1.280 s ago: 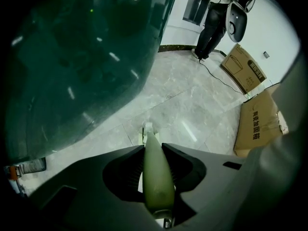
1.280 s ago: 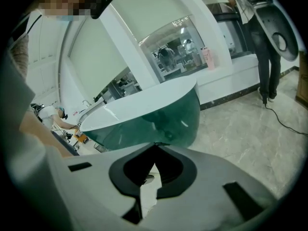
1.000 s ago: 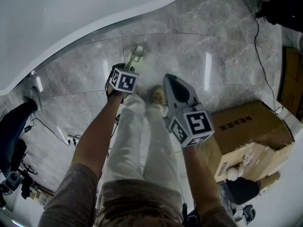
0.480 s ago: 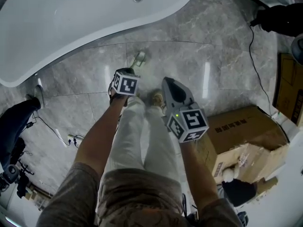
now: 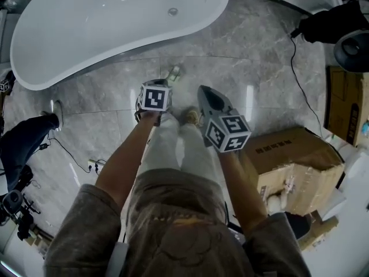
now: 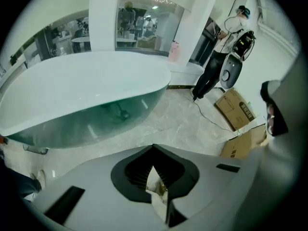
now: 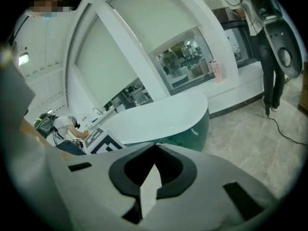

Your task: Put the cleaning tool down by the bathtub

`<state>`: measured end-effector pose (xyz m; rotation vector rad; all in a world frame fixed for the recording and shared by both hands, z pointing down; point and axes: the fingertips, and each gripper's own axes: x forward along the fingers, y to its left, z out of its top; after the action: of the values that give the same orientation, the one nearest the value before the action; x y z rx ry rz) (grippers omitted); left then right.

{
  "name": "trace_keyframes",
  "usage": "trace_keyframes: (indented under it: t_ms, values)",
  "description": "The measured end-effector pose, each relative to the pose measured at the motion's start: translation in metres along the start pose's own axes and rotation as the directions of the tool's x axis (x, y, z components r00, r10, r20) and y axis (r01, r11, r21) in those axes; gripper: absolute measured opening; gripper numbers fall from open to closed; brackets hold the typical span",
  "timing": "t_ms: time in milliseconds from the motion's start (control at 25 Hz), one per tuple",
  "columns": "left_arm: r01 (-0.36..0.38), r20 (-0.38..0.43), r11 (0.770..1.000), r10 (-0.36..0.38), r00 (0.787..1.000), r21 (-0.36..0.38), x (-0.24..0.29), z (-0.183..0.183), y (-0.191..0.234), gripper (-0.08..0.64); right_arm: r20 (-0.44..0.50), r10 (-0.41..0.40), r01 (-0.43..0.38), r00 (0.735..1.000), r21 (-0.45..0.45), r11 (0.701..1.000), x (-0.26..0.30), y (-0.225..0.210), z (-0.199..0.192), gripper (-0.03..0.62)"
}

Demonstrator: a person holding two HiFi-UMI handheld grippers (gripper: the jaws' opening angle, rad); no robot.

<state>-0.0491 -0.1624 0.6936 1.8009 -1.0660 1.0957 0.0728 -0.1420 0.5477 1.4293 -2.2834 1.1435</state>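
- A white bathtub stands on a grey marble floor.
- The cleaning tool lies on the floor just beside the bathtub's near side, apart from both grippers.
- The left gripper faces the bathtub, its 2 jaws pressed together and empty.
- The right gripper also faces the bathtub, jaws closed tip to tip, holding nothing.

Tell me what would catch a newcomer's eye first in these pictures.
The big white oval bathtub fills the head view's upper left, on grey marble floor tiles. At centre, the left gripper and right gripper, both shut and empty, hang above the person's legs; a brown cardboard box sits at right.
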Motion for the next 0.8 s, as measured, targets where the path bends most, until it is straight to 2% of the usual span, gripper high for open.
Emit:
trace_keyframes:
  t_ms: [200,400,600,800]
  values:
    - [0.002,0.065,1.0,-0.003,0.998,0.006,-0.084,0.017,-0.004,0.0,0.002,0.027,-0.027,1.0,-0.028,0.999,-0.028,0.038,0.017,-0.002]
    - [0.009,0.15,1.0,-0.008,0.989,-0.007,-0.146,0.033,-0.012,0.0,0.009,0.049,-0.049,0.999,-0.038,0.998,-0.046,0.062,0.035,-0.002]
    - [0.029,0.231,1.0,-0.027,0.973,-0.004,-0.199,0.044,-0.023,0.002,0.005,0.07,-0.07,0.998,-0.056,0.996,-0.06,0.081,0.051,-0.002]
    - [0.066,0.319,0.998,-0.065,0.946,0.007,-0.25,0.056,-0.03,0.002,0.002,0.095,-0.095,0.995,-0.056,0.994,-0.075,0.107,0.061,-0.002]
